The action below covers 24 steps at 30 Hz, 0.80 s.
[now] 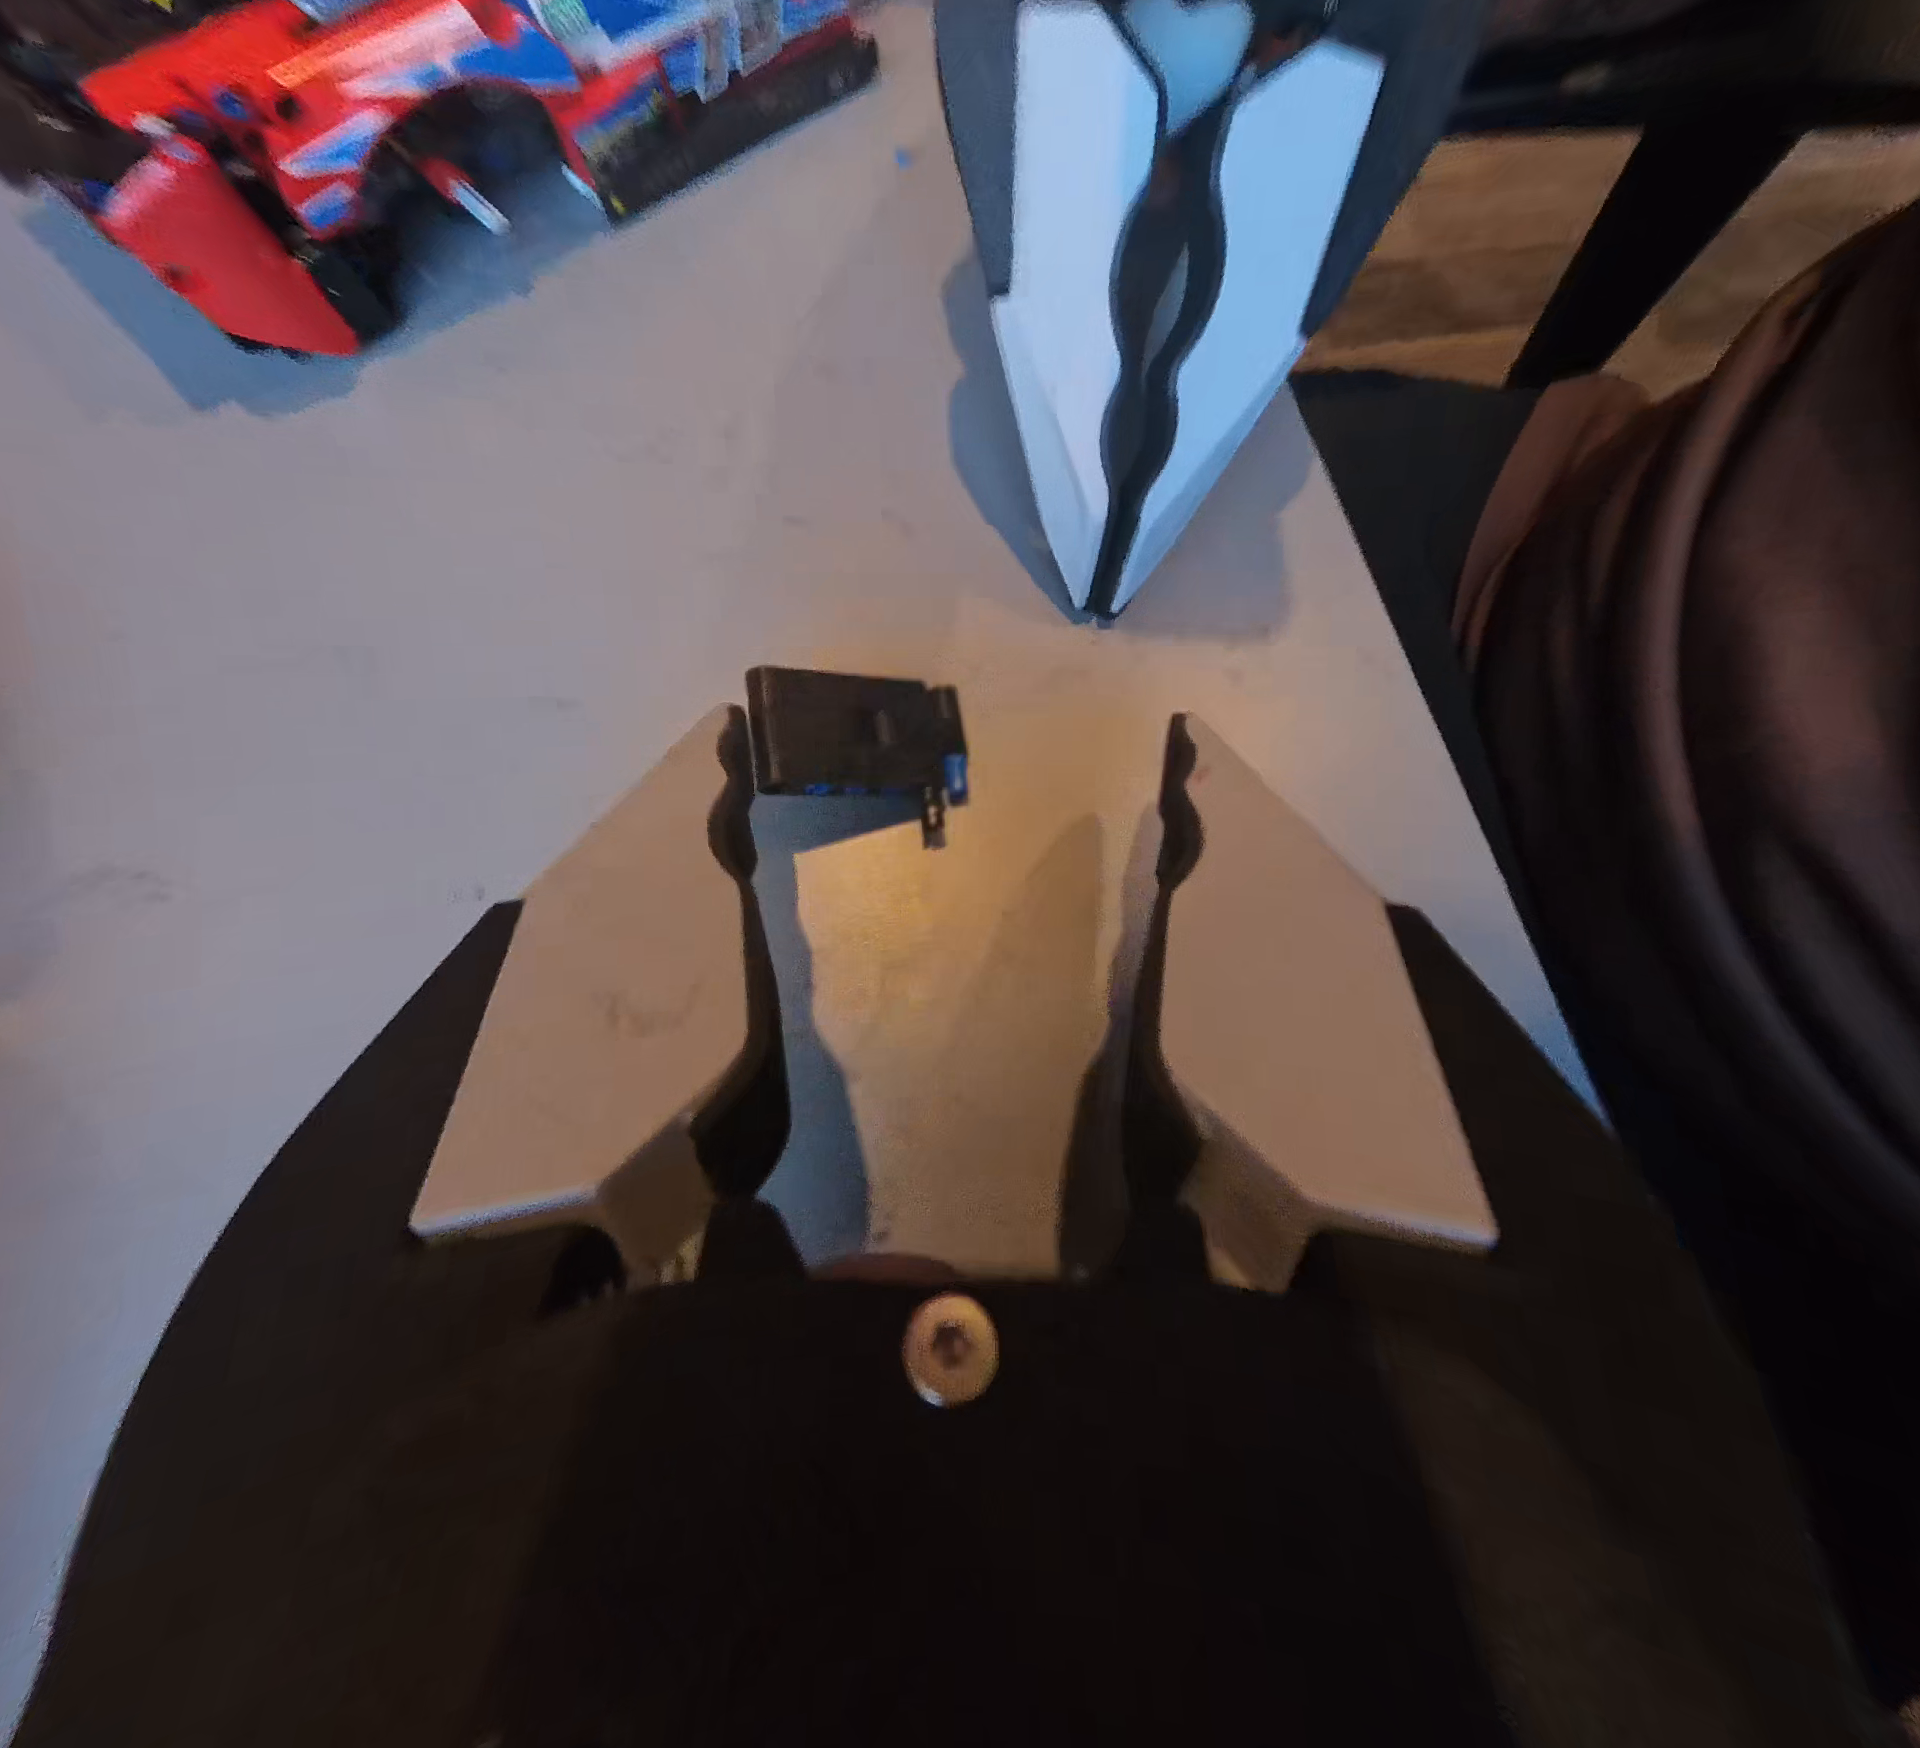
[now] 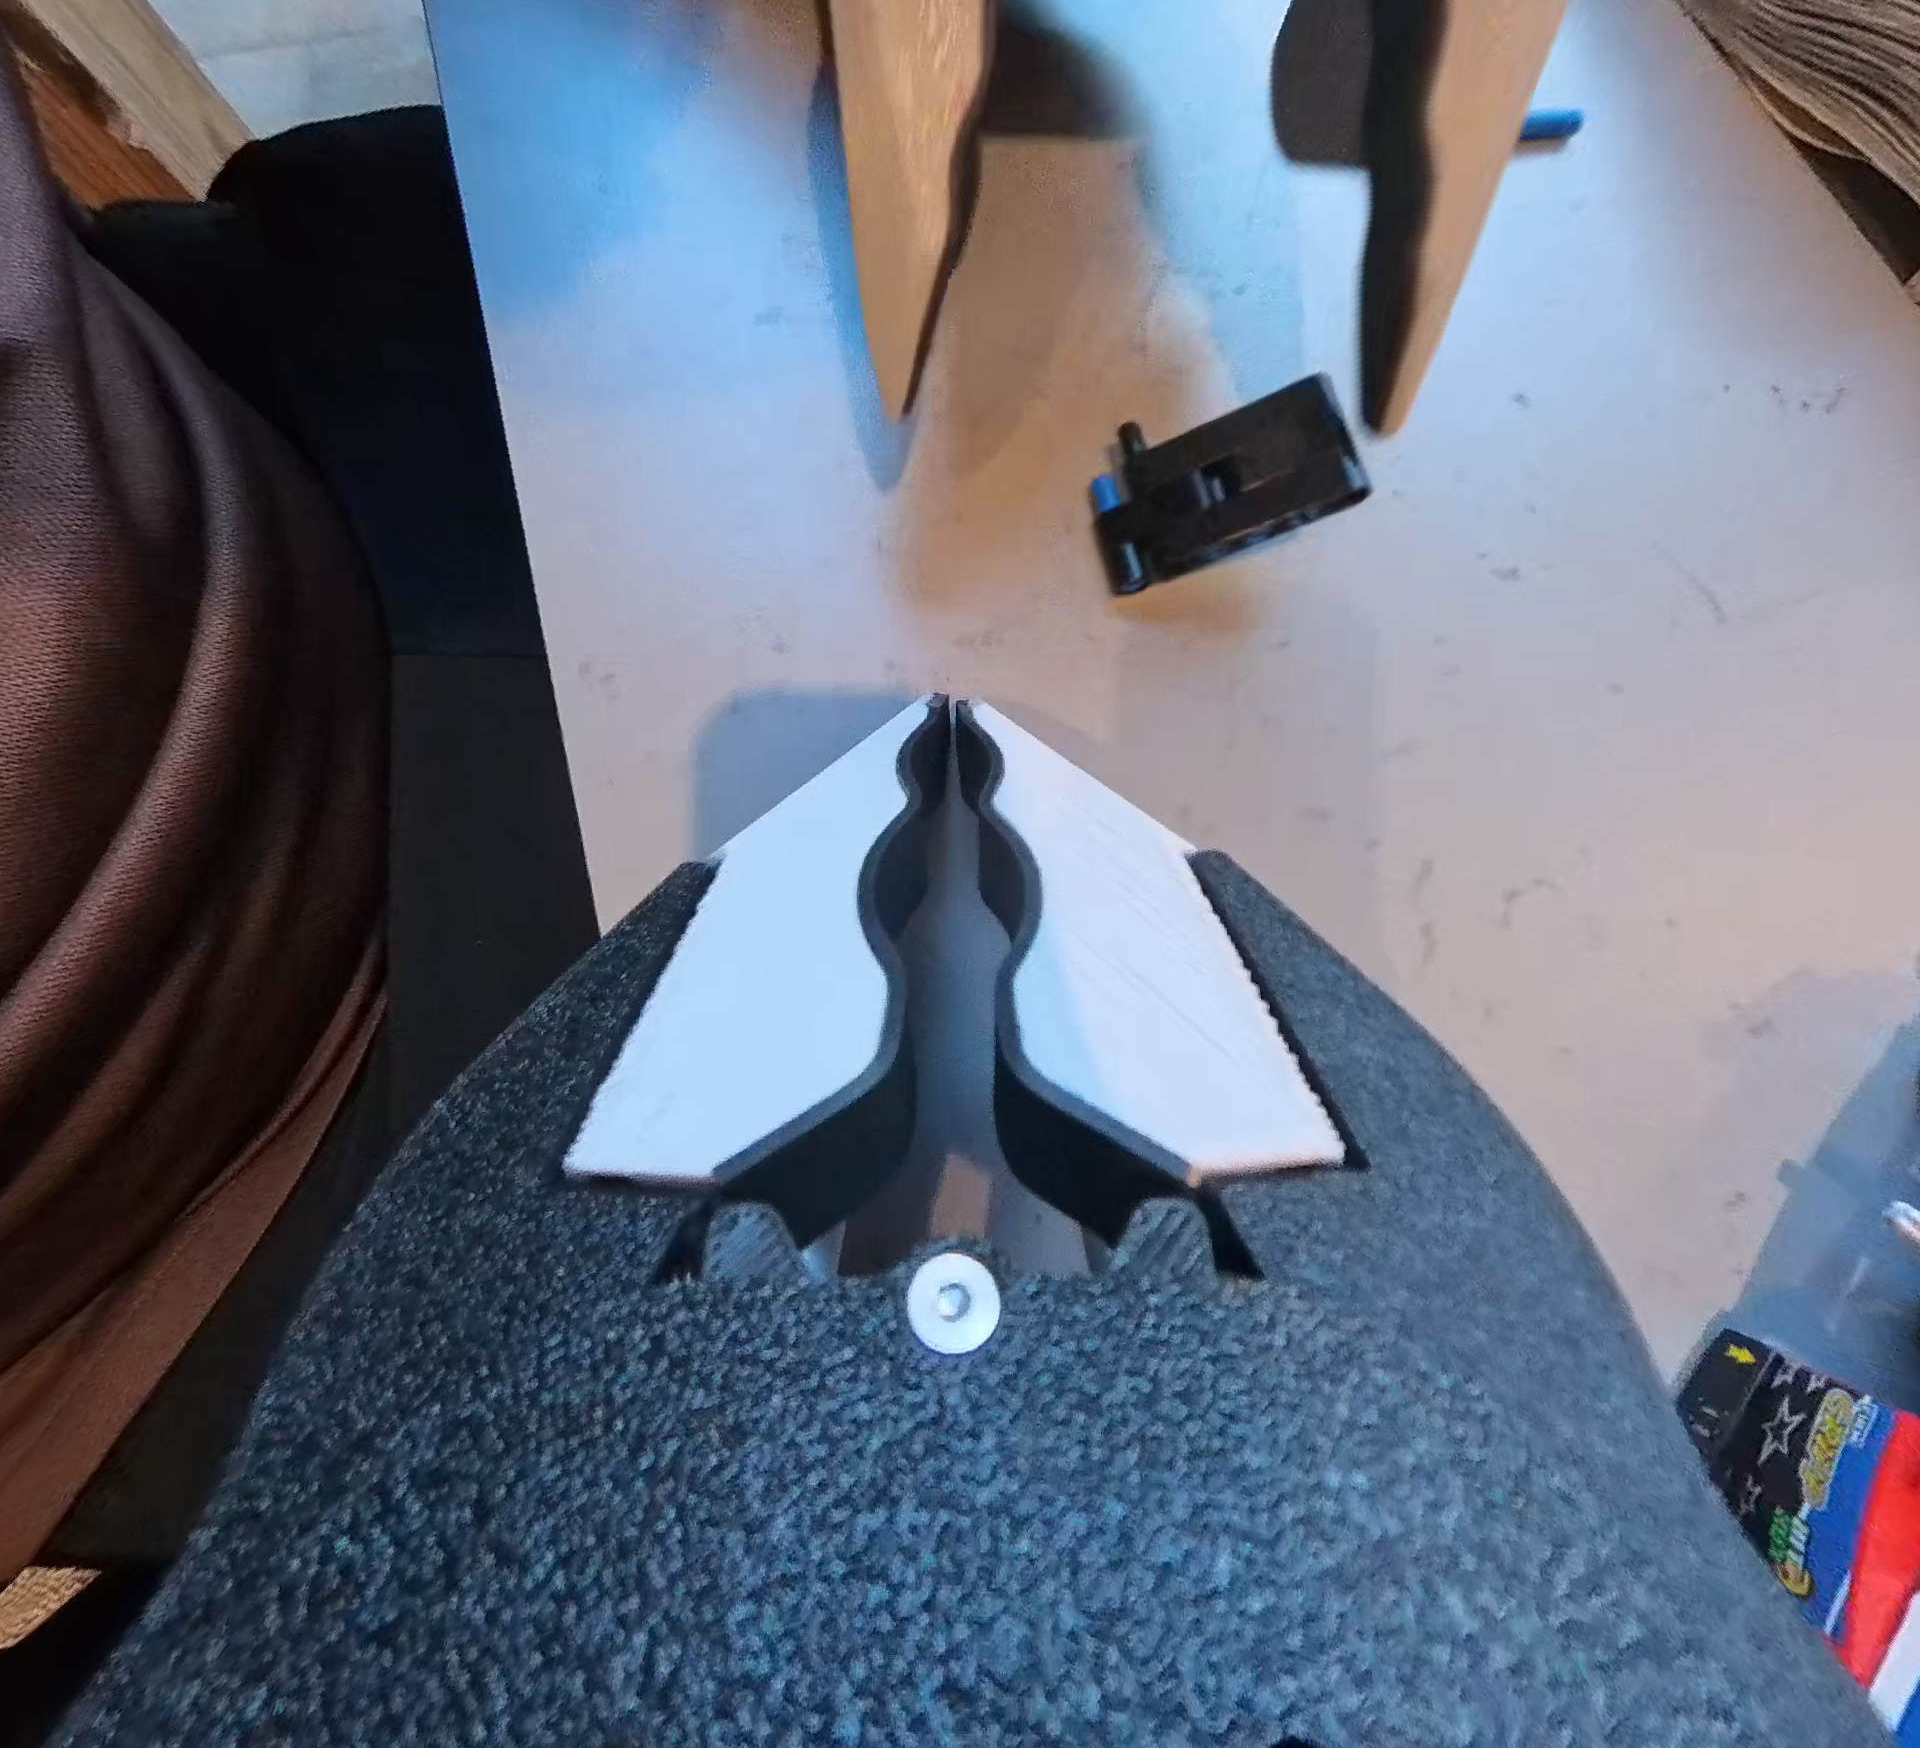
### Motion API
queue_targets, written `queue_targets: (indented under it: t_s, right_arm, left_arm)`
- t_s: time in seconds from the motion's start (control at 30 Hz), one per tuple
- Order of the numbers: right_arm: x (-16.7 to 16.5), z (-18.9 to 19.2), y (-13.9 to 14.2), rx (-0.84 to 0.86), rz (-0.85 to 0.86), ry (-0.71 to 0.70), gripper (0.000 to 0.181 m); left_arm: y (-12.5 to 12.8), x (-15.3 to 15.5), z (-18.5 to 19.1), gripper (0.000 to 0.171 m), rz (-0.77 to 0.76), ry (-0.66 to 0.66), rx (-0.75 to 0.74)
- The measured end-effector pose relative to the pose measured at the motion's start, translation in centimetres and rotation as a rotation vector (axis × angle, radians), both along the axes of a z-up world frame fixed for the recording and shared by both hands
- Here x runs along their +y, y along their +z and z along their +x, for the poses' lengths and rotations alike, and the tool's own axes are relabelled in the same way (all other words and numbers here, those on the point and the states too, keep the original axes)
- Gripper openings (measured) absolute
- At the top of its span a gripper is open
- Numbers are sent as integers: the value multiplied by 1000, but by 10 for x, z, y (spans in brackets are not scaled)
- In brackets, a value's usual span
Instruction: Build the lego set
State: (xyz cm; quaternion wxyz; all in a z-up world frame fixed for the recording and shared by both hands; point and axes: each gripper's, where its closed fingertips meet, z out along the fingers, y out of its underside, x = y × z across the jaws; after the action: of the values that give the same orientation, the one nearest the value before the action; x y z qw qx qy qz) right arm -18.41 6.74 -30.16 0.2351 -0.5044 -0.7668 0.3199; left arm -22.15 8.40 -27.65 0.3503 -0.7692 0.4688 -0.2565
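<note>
Now, left gripper [image 1: 951,732]: its jaws are standing wide apart and gripping nothing, one fingertip [image 1: 727,742] touching or just beside the black piece, seemingly lining up to take it.
Right gripper [image 2: 951,706]: its tips are meeting, or all but, with nothing between them; it is resting low by the table's edge, near the piece, probably waiting its turn.
Black piece [image 1: 857,732]: a small part with blue pins, lying flat on the table [image 1: 416,659] between the two grippers.
Car [image 1: 343,129]: the red and blue build is sitting well apart at the far side, likely where the piece is going.
Person: sitting at the table's edge in brown cloth.
</note>
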Motion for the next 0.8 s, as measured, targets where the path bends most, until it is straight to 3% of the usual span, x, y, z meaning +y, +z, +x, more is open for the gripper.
queue_targets:
  t_s: [0.13,0.2,0.3,0.4,0.53,0.67,0.8]
  right_arm:
    - [1,0,0,1,1,-3,1]
    - [1,0,0,-1,-5,-6,1]
    - [3,-1,0,-1,-12,-19,0]
    - [4,-1,0,-3,-18,-24,0]
    - [4,-3,0,-10,-41,-24,0]
    - [4,-5,-1,-14,-51,-22,0]
    - [3,-7,-1,-14,-53,-15,0]
  left_arm:
    - [31,-3,-13,79,-31,-4,-178]
    - [29,1,-23,78,-58,28,-190]
    - [18,11,-50,77,-8,92,-38]
    - [20,26,-89,64,104,219,73]
    - [-5,31,-130,58,35,333,220]
    - [-13,44,-143,35,9,462,267]
    - [-18,49,-143,36,-20,520,263]
